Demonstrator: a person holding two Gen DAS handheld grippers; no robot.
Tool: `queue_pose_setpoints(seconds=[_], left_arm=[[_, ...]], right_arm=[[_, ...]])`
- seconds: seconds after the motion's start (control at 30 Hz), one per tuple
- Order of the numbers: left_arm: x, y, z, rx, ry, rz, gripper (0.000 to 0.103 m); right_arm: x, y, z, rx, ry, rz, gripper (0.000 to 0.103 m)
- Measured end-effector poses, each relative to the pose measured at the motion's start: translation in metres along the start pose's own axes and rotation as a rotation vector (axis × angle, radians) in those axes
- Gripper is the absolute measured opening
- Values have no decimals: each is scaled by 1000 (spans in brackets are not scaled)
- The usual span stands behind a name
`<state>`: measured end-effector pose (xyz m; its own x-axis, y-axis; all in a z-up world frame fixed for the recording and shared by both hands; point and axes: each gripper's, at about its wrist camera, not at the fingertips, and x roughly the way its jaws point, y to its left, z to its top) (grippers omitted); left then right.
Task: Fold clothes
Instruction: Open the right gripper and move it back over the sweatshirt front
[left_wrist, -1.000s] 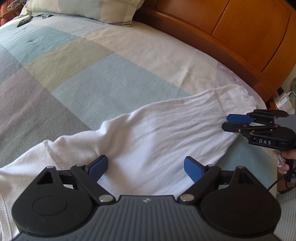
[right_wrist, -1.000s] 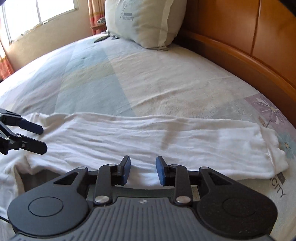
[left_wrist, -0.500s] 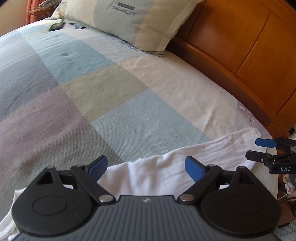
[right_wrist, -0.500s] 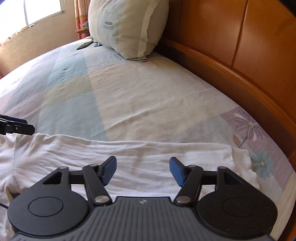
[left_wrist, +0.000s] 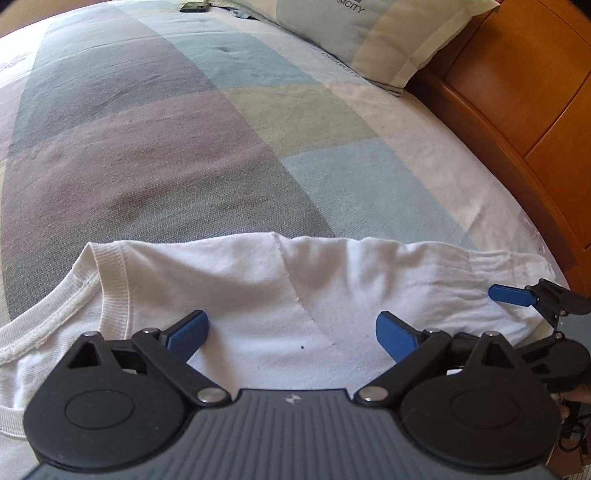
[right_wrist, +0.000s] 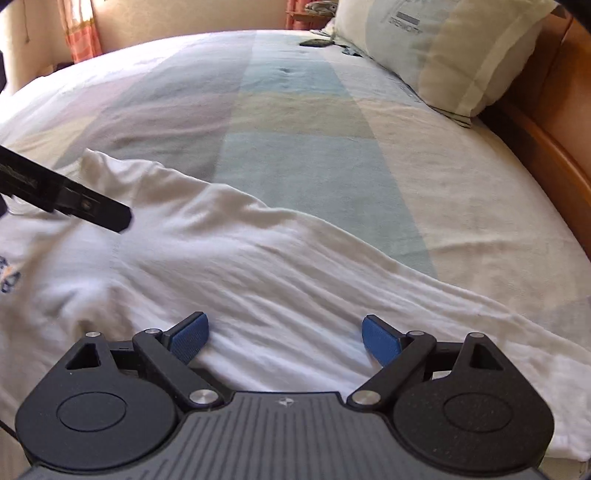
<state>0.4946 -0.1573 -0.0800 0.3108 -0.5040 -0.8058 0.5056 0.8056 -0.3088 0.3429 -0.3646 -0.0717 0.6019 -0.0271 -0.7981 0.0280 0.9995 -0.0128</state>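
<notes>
A white T-shirt (left_wrist: 288, 291) lies flat near the front edge of the bed, its ribbed collar (left_wrist: 110, 273) at the left in the left wrist view. My left gripper (left_wrist: 291, 332) is open and empty just above the shirt's middle. My right gripper (right_wrist: 284, 334) is open and empty over the shirt (right_wrist: 258, 266), which shows wrinkled in the right wrist view. The right gripper also shows in the left wrist view (left_wrist: 532, 299) at the shirt's right end. One finger of the left gripper (right_wrist: 74, 201) shows at the left of the right wrist view.
The bed has a checked cover (left_wrist: 184, 147) in grey, blue and cream. A pillow (right_wrist: 443, 48) lies at the far end by the wooden headboard (left_wrist: 535, 92). A dark flat object (right_wrist: 316, 43) lies near the pillow. Curtains (right_wrist: 79, 33) hang at the far wall.
Both grippers have swung left across the bed and dropped lower over the shirt. The right gripper's jaws have opened wider. The collar has come into the left wrist view.
</notes>
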Motion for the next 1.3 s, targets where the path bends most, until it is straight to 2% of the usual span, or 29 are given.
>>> queue_pose_setpoints(seconds=[0.13, 0.2, 0.33, 0.47, 0.53, 0.63, 0.73, 0.83, 0.9, 1.0, 1.07, 1.17, 1.3], left_arm=[[-2, 0, 6, 2, -4, -5, 97], [-12, 2, 6, -15, -21, 4, 97], [-43, 14, 2, -46, -59, 49, 97], [-71, 36, -6, -62, -65, 146, 97], [-87, 48, -12, -74, -71, 190, 97], [-102, 63, -21, -122, -81, 215, 97], [-110, 76, -34, -180, -77, 222, 97], [-119, 82, -48, -206, -78, 212, 97], [-122, 84, -56, -206, -72, 204, 97], [-126, 84, -65, -204, -61, 193, 97], [-129, 85, -71, -202, -53, 187, 97], [-133, 85, -79, -198, -42, 177, 97], [-139, 85, -90, -194, -27, 164, 97]], right_arm=[[-8, -52, 2, 101, 43, -128, 96], [-21, -58, 6, 151, 26, -130, 95], [-49, -20, 12, 97, -42, 9, 95], [-61, 60, 9, -33, -68, 242, 95], [-61, 96, 5, -70, -66, 303, 95], [-54, 137, 3, -74, -58, 342, 95], [-37, 162, 1, -34, -29, 322, 95], [-21, 161, -14, -9, 13, 224, 94], [-24, 147, -23, -2, 7, 226, 91], [-36, 143, -30, -33, 64, 216, 91], [-45, 148, -28, -32, 98, 205, 92], [-56, 162, -24, -42, 74, 231, 93], [-45, 178, -34, -56, 116, 230, 94]])
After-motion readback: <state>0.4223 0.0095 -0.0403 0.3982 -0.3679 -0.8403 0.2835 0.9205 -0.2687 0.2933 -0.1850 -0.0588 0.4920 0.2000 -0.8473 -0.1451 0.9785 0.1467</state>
